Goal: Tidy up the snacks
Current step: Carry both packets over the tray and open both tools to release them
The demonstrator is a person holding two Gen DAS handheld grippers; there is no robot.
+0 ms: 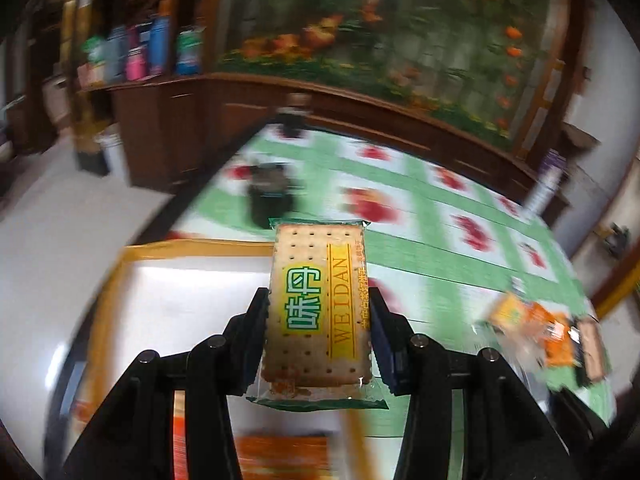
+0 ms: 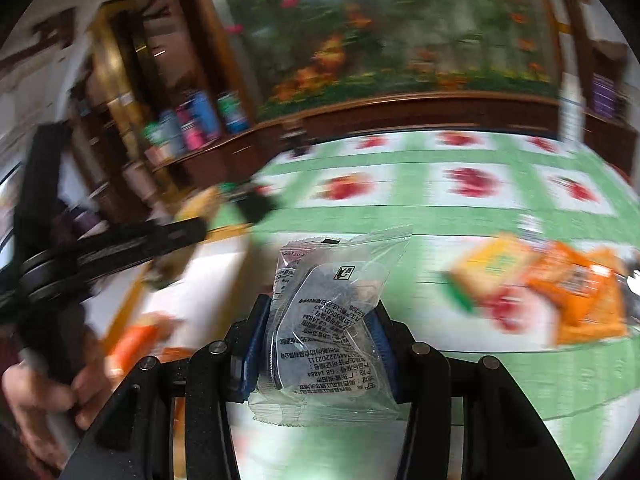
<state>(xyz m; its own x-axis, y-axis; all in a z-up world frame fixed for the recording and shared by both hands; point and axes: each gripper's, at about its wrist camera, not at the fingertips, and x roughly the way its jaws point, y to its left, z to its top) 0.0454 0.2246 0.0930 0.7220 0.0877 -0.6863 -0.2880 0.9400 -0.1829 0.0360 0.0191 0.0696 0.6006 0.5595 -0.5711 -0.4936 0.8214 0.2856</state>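
My left gripper (image 1: 318,308) is shut on a WEIDAN cracker packet (image 1: 318,300) with a yellow and green label, held above a white tray with a yellow rim (image 1: 192,250). My right gripper (image 2: 320,320) is shut on a clear snack packet (image 2: 328,320) with black print, held above the table. The left gripper with its cracker also shows blurred at the left of the right wrist view (image 2: 188,228). A pile of orange and yellow snack packets lies on the table at the right (image 1: 548,332) (image 2: 560,292).
The table has a green and white cloth with red flowers (image 2: 460,208). A dark cup (image 1: 268,196) stands on it beyond the tray. An orange packet (image 1: 280,456) lies in the tray near me. A wooden cabinet (image 1: 168,128) with bottles stands behind.
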